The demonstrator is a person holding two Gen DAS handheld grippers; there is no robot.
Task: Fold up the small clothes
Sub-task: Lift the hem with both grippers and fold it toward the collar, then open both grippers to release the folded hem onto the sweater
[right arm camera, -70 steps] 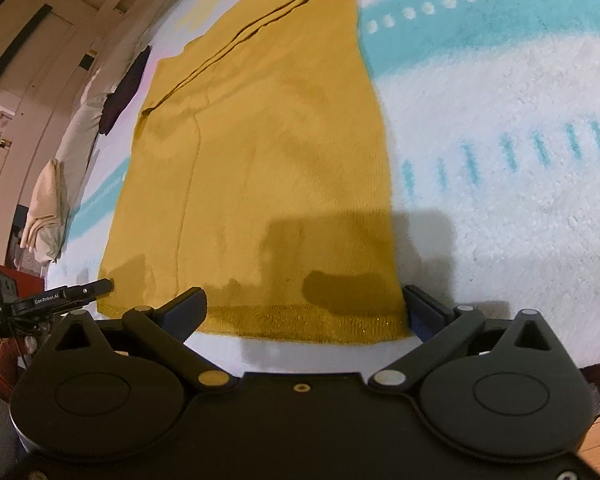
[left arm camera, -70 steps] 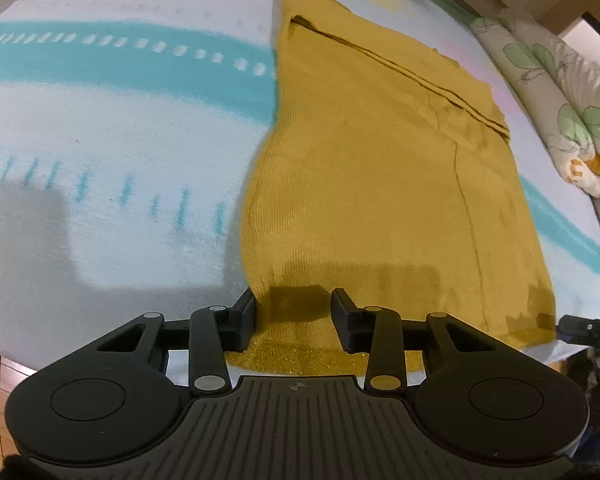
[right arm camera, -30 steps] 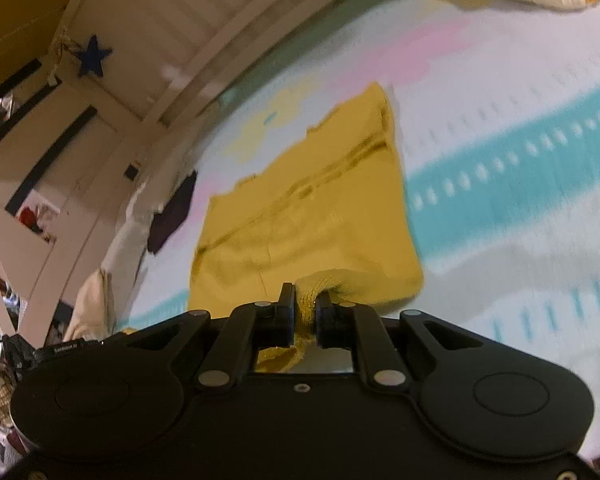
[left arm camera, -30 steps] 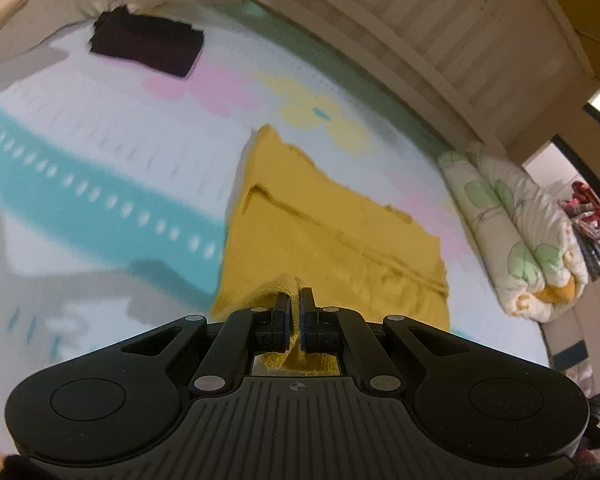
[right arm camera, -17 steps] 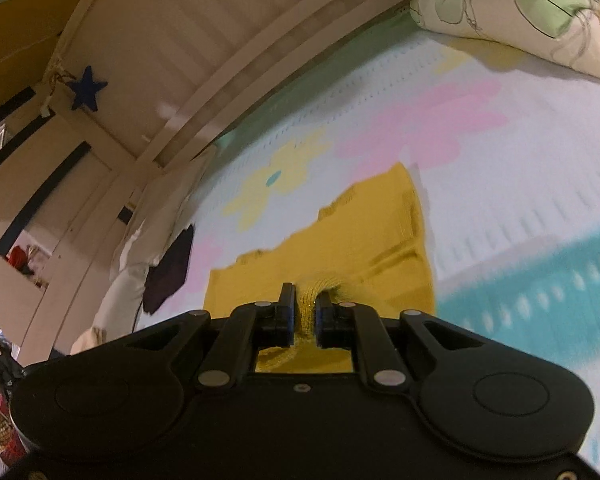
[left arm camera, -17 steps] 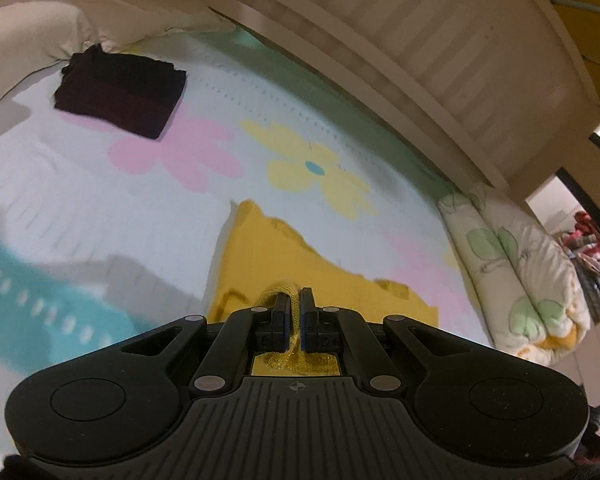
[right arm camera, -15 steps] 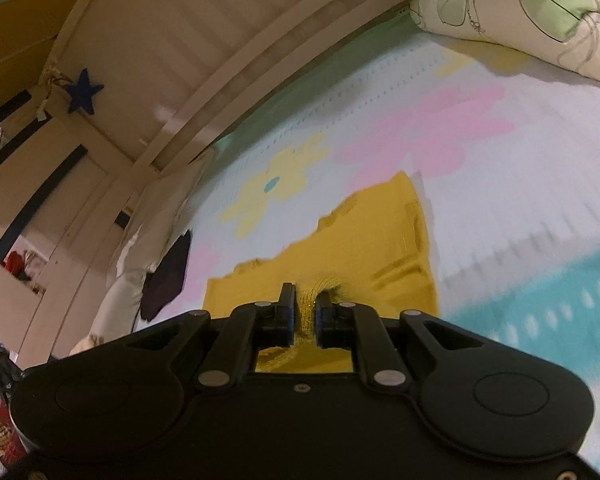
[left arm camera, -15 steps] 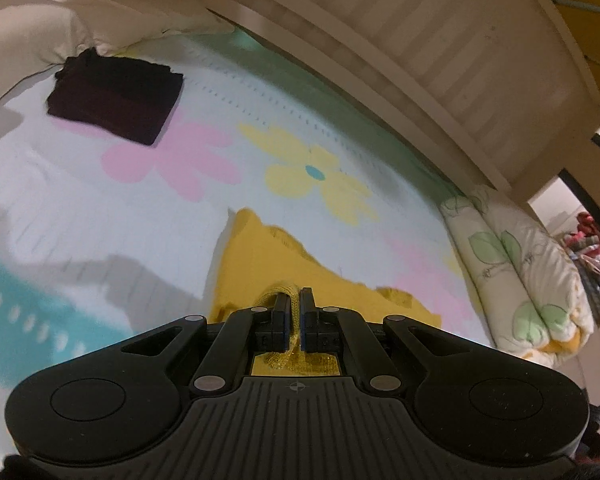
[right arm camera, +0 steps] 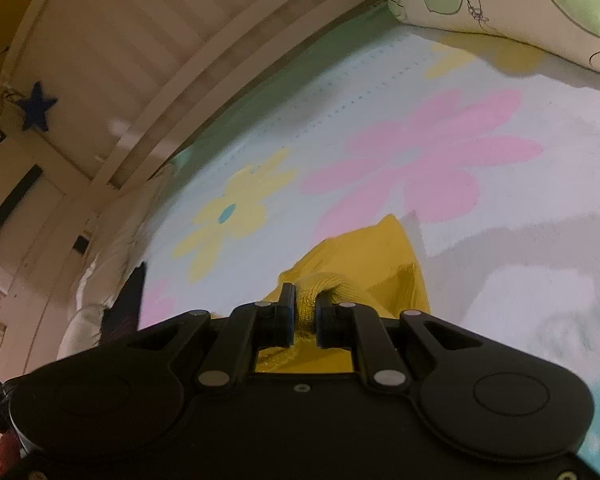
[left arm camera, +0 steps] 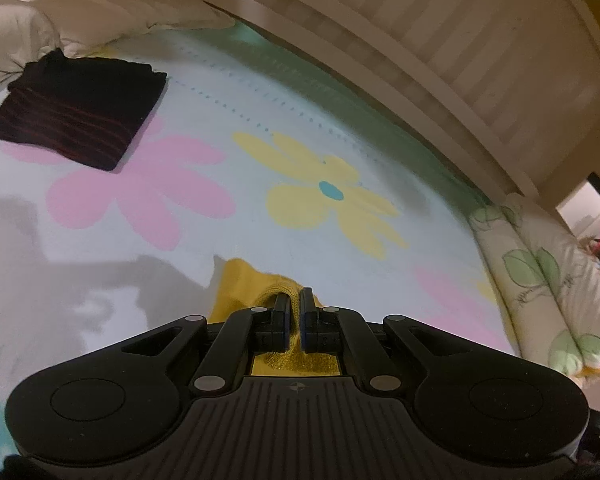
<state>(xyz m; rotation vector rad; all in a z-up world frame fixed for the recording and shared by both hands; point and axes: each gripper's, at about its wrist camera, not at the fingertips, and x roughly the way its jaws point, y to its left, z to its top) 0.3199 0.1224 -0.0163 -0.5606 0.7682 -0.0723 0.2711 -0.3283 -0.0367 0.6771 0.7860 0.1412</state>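
Note:
A mustard-yellow knit garment (left arm camera: 240, 286) lies on a flower-print bed sheet (left arm camera: 148, 192); most of it is hidden below my grippers. My left gripper (left arm camera: 294, 300) is shut on its knit hem, which bunches between the fingers. My right gripper (right arm camera: 305, 300) is shut on the same hem at the other corner, with a yellow fold (right arm camera: 364, 256) showing just beyond it. Both grippers hold the hem lifted above the far part of the garment.
A folded dark garment with red stripes (left arm camera: 80, 108) lies at the far left of the bed, also dimly in the right wrist view (right arm camera: 126, 304). A rolled floral quilt (left arm camera: 548, 288) lies along the right side (right arm camera: 532, 4). A slatted wooden headboard (left arm camera: 420, 40) bounds the far edge.
Both grippers closed on the hem near the bed's front edge, lifted it, and carried it forward over the garment toward the headboard. Less of the yellow garment shows ahead now.

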